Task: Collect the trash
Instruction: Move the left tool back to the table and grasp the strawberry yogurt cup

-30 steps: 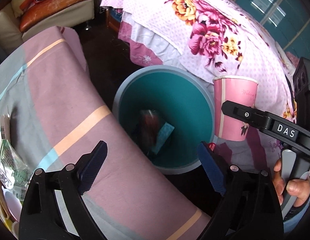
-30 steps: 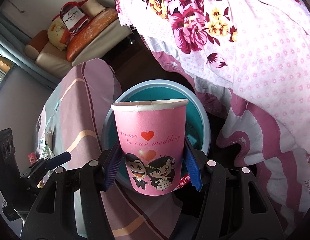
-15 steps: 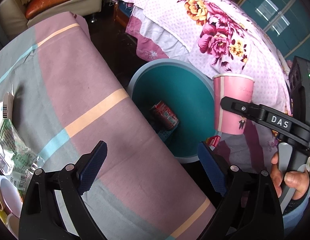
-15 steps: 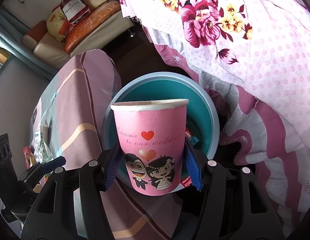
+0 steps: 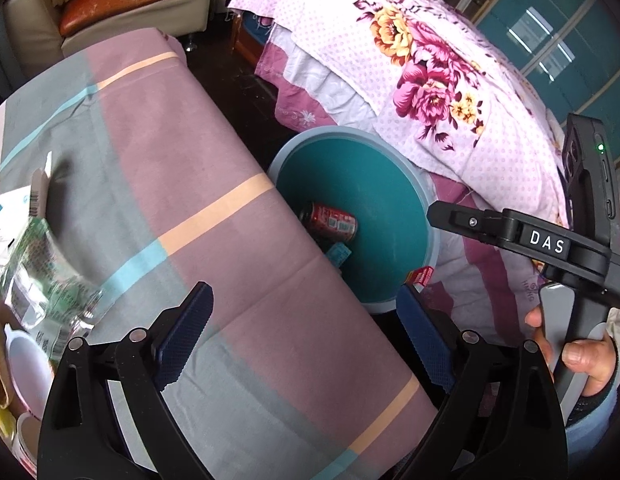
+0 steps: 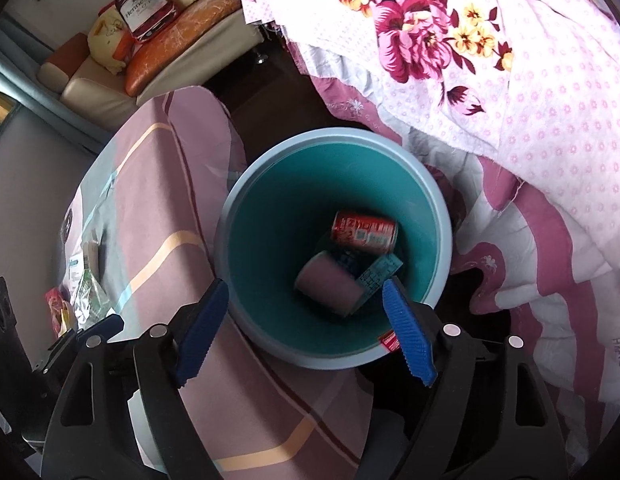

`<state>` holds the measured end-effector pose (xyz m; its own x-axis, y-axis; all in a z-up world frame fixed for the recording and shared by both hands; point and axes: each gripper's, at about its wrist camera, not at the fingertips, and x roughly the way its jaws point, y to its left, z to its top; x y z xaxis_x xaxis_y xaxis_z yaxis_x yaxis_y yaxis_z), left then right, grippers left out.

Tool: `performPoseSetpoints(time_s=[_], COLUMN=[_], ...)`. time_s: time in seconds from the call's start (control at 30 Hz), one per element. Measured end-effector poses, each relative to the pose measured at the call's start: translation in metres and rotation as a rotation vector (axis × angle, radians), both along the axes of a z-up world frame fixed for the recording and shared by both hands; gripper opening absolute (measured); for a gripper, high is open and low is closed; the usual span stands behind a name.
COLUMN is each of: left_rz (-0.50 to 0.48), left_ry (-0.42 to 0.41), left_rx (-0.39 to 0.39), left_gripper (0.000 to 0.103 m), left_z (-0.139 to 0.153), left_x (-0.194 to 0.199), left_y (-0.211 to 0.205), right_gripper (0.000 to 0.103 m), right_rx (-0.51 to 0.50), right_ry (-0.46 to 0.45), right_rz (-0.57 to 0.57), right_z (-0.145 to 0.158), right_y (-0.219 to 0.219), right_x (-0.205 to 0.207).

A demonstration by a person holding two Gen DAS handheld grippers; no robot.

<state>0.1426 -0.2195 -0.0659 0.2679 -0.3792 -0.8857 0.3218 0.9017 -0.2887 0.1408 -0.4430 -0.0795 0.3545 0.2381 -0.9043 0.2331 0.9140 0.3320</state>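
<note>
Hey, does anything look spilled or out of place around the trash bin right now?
Nothing stands out. The pink cup lies on its side inside the teal bin, beside the red can. Nothing has spilled on the floor around it. Both grippers, left and right, are open and empty.

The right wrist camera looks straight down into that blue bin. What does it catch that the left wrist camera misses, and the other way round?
Only the right wrist view shows the pink cup lying blurred in the bin, and a Hennessy box on the sofa.

Only the left wrist view shows the person's hand gripping the right gripper's handle.

Both show the bin, the red can inside it, the striped tablecloth, the floral bedspread, and open jaws on the left gripper and right gripper.
</note>
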Motion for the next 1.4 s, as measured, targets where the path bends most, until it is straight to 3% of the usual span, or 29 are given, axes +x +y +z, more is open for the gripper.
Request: performPoseSetpoints(time_s=[0.47,0.83,1.0,1.17,1.4], left_rz=[0.047,0.096,0.131,0.165,0.119], left_ry=[-0.045,-0.091,-0.094,-0.077,-0.070], left_rx=[0.011,0.094,0.141,0.135,0.176], left_gripper=[0.094,0.094,0.094,0.094,0.094], left_z=[0.024,0.040,0.037,0.029,0.017], left_x=[-0.046,-0.091,-0.107,-0.114,-0.118], left_y=[0.070,0.151,0.191,0.224,0.239], right_gripper=[0.079,0.083,0.083,0.083,0.083], right_rx=[-0.011,-0.051,-0.061,-0.060,-0.063], right_ry=[-0.012,-0.005,0.015,0.028,0.026], right_rz=[0.114,0.286,0.366,0.416,0.492], right_z=[0.025,0.036,0.036,0.033,0.030], right_y=[0.059,0.132,0.165,0.188,0.215], right_x=[-0.015,-0.030,-0.038,-0.044,-0.050])
